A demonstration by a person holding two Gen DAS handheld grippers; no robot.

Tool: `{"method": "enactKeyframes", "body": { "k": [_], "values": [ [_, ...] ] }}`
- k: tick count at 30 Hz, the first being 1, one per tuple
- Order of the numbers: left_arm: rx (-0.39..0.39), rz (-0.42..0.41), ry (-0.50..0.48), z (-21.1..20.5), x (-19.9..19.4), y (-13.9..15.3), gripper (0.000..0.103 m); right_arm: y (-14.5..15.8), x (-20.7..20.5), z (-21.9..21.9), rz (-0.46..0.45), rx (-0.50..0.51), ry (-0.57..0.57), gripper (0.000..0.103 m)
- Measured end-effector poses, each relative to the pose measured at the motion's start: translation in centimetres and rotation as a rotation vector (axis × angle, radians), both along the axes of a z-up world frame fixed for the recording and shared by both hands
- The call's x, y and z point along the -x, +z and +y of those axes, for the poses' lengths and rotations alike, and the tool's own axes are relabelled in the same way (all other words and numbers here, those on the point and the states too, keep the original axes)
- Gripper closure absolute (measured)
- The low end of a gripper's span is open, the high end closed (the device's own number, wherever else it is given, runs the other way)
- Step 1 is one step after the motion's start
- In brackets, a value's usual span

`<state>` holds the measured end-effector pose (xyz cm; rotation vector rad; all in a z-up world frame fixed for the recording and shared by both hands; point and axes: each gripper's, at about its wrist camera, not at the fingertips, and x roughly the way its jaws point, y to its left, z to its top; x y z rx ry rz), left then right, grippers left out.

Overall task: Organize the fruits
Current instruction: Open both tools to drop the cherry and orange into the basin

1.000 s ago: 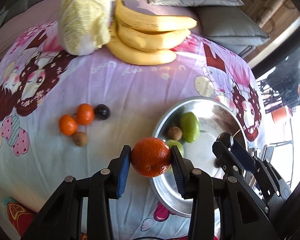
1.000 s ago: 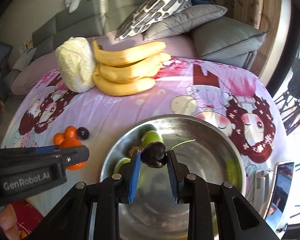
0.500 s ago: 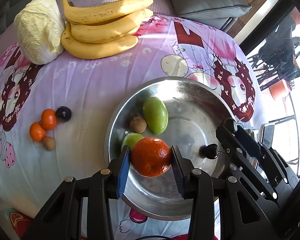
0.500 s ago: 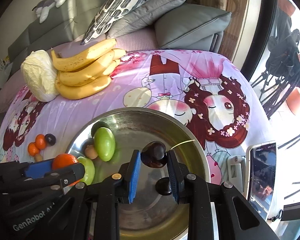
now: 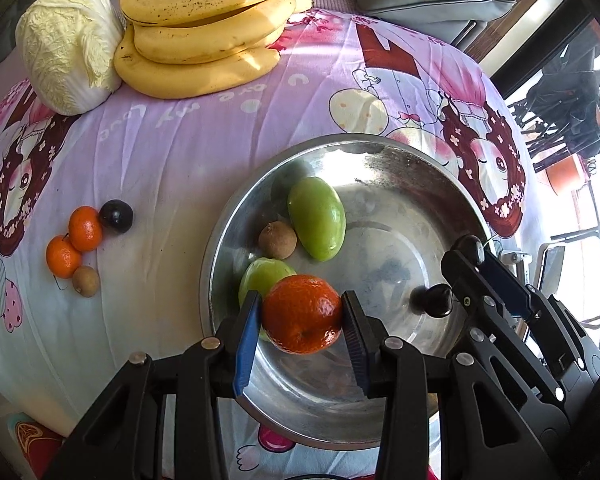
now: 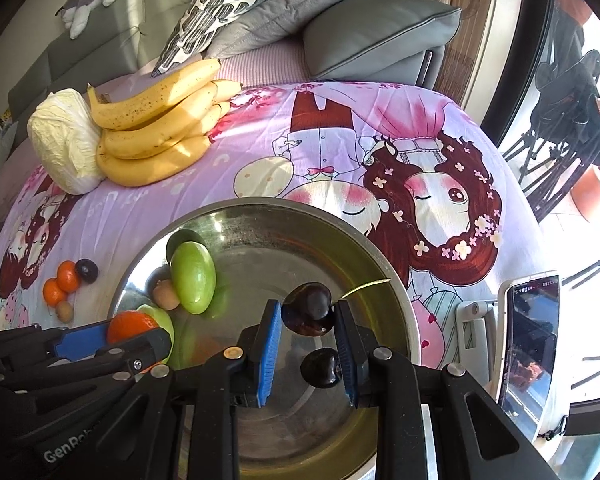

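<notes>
Left wrist view shows, nearest the camera, the left gripper [image 5: 302, 314] closed on an orange mandarin [image 5: 302, 313], its two pads pressing the fruit from both sides. It hangs over the near part of the steel bowl [image 5: 432, 160], probably so that the fruit falls inside and not on the cloth when the jaws let go. Just behind it lie a pale green fruit [image 5: 265, 276], a small brown fruit [image 5: 277, 240] and a green mango [image 5: 317, 218], all resting in the bowl.

From the right wrist view, the right gripper [image 6: 307, 316] is closed nearly to its narrowest on a dark cherry [image 6: 309, 314], whose thin stem points away to the right. It also hangs above the bowl's middle, and the dark shape below it looks like a reflection in the metal, but I cannot tell for sure.

Farther left, on the printed sheet [image 5: 172, 152], two small oranges [image 5: 85, 228], one dark fruit [image 5: 116, 216] and one brown fruit [image 5: 86, 281] wait outside the bowl. At the far edge the bananas [image 5: 204, 28] lean against a cabbage [image 5: 66, 40].
</notes>
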<state>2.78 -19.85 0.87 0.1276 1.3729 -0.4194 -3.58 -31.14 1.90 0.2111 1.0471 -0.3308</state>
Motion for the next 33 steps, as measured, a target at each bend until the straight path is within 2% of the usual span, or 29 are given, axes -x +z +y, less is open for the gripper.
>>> {"method": "enactKeyframes", "body": {
  "k": [12,15,20,33],
  "values": [
    [0.012,0.015,0.008,0.2,-0.3,0.1,0.061,-0.4,-0.3,-0.1,0.021,0.003,-0.008,0.074],
    [0.018,0.017,0.009,0.4,-0.3,0.3,0.055,-0.5,-0.3,-0.1,0.026,0.004,-0.012,0.074],
    [0.029,0.012,0.018,0.7,-0.4,0.7,0.053,-0.6,-0.4,-0.2,0.030,0.004,-0.015,0.073],
    [0.038,-0.053,0.061,2.5,-0.9,2.7,0.052,0.0,-0.2,0.1,0.010,-0.007,-0.011,0.072]
  ]
}}
